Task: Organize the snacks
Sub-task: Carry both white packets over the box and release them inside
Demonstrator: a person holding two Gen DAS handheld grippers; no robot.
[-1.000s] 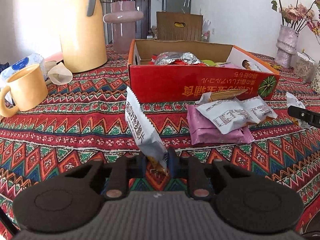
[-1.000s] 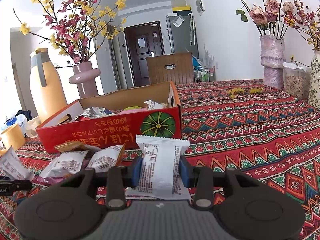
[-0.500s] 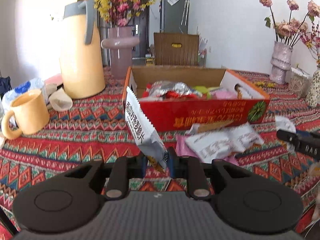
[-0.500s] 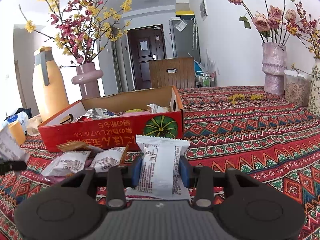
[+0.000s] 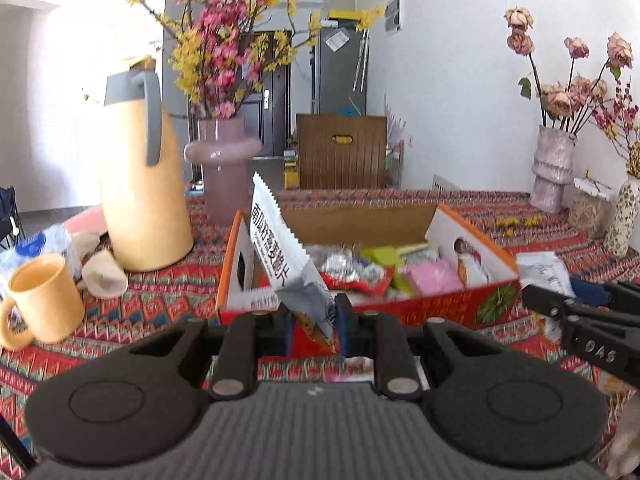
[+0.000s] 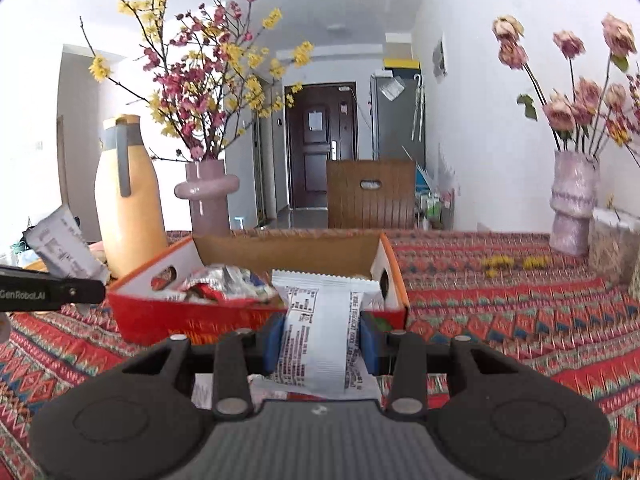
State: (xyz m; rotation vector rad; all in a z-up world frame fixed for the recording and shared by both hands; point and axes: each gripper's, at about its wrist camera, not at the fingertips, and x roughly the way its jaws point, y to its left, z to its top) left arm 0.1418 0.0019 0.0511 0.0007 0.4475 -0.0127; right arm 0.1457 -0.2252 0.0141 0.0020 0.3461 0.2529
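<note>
Snacks fill the open red cardboard box [image 5: 400,310] that stands on the table [image 6: 520,320], which is covered by a red patterned cloth; silver, green and pink wrappers lie inside it. Two more packets are held up just in front of the box. The left tongs [image 5: 312,326] are clenched on the lower corner of a white packet with dark lettering [image 5: 280,248], which stands tilted, its zigzag top edge leaning to the left above the box's near corner. The right tongs [image 6: 320,344] grasp a white packet with a printed label [image 6: 320,328] across its width; it stands nearly upright, its top edge in front of the box's right end. In the left wrist view the right tongs reach in from the right edge with that packet, near the box's right end. Left of the box stand a tall yellow jug with a grey handle [image 5: 140,176], a pink vase of red and yellow blossoms [image 5: 222,160] and, nearer the camera, a yellow mug [image 5: 44,300]. Another pink vase of dried roses [image 6: 572,208] stands at the far right by the wall.
</note>
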